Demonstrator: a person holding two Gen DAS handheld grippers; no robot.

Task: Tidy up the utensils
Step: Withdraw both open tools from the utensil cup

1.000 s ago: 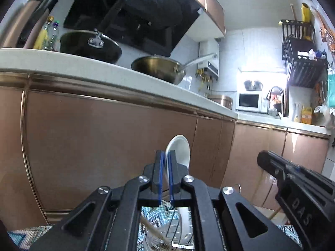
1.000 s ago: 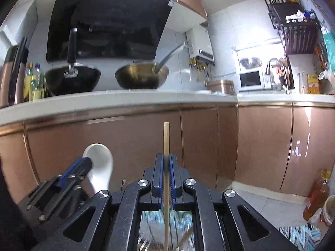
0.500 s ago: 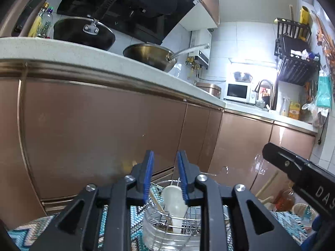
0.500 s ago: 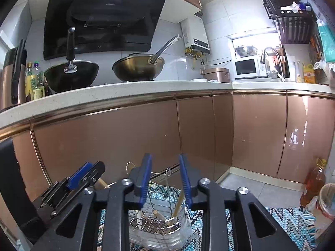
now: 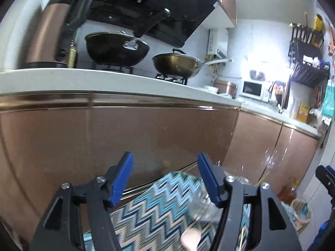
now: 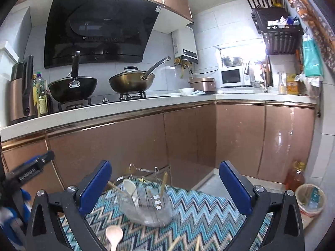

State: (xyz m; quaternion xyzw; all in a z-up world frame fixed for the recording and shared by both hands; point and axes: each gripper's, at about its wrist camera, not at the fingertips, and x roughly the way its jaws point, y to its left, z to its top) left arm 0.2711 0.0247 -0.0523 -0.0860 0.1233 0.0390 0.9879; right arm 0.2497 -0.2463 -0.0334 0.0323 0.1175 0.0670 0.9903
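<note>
A clear utensil holder (image 6: 146, 205) with a wire rack stands on a zigzag cloth (image 6: 209, 219). Upright in it are a white spoon (image 6: 129, 186) and a wooden chopstick (image 6: 163, 183). Another white spoon (image 6: 114, 235) and loose chopsticks (image 6: 180, 243) lie on the cloth nearer to me. My right gripper (image 6: 165, 167) hangs back from the holder, its jaws opening wide with nothing between them. My left gripper (image 5: 165, 156) is also opening and empty. In its view the holder (image 5: 201, 207) is blurred, low right behind its right finger, and a spoon (image 5: 190, 237) shows at the bottom.
Copper cabinet doors (image 6: 188, 138) rise just behind the cloth under a white counter (image 6: 125, 106) with two woks. An oil bottle (image 6: 295, 175) and a small bin (image 6: 309, 198) stand on the floor at right. The left gripper (image 6: 31, 171) shows at the right view's left edge.
The left gripper let go of the white spoon and the right let go of the chopstick, both now in the holder. Both grippers opened wide and drew back and up.
</note>
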